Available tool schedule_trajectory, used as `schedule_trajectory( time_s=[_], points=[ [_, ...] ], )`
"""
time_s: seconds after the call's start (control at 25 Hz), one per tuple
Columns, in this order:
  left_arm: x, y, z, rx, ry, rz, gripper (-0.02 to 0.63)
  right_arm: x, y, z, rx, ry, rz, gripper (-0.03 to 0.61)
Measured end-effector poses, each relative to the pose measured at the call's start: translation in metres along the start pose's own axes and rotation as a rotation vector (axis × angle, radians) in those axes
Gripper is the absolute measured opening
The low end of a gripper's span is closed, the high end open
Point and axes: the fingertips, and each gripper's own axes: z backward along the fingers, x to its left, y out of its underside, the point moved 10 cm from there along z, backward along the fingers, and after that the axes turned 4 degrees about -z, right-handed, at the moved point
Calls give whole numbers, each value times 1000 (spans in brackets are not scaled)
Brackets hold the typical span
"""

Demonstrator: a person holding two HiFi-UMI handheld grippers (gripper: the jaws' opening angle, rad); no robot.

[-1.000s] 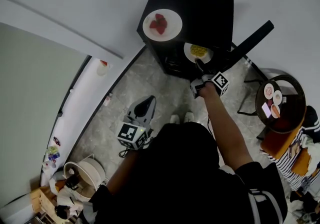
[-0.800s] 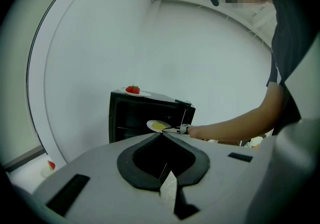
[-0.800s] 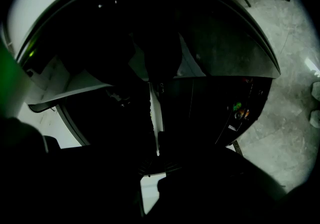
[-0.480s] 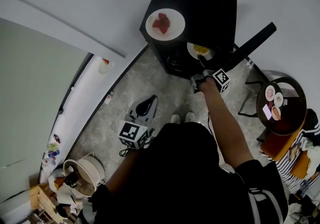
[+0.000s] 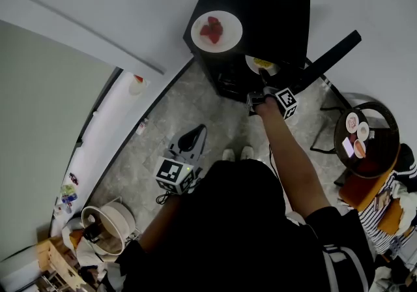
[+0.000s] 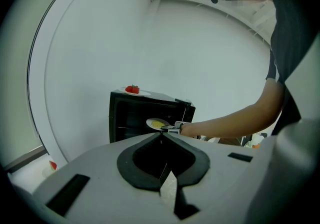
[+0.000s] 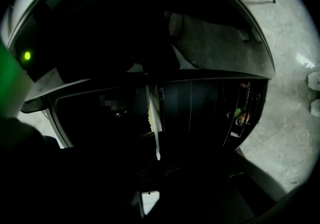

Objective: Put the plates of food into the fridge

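Observation:
A black fridge (image 5: 267, 14) stands with its door (image 5: 329, 56) swung open. On its top rests a white plate of red food (image 5: 216, 30). My right gripper (image 5: 262, 79) is shut on the rim of a white plate of yellow food (image 5: 262, 64), holding it in the fridge's opening. The right gripper view shows that plate (image 7: 154, 118) edge-on in front of the dark interior. My left gripper (image 5: 195, 134) hangs low over the floor, shut and empty. From there I see the fridge (image 6: 142, 115), the red-food plate (image 6: 133, 90) and the yellow-food plate (image 6: 157, 123).
Door shelves (image 7: 241, 113) hold small items. At the right is a round table (image 5: 374, 154) with small dishes beside a chair. A basket (image 5: 111, 225) sits on the stone floor at the lower left. White walls run behind the fridge.
My right gripper has carried the yellow-food plate slightly deeper into the fridge opening. The left gripper has stayed where it was.

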Motion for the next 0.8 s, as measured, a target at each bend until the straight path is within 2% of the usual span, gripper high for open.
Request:
schedule_trajectory(
  time_s=[0.32, 0.52, 0.64, 0.8],
  points=[
    [2, 4, 4, 24, -29, 2, 23, 4, 0, -5, -80, 2, 34, 37],
    [0, 6, 2, 22, -22, -2, 23, 4, 1, 0, -75, -57, -28, 38],
    [-3, 6, 2, 8, -15, -5, 24, 2, -6, 7, -40, -57, 37, 45],
    [-9, 6, 0, 21, 11, 3, 23, 7, -9, 16, 20, -63, 99, 92]
  ],
)
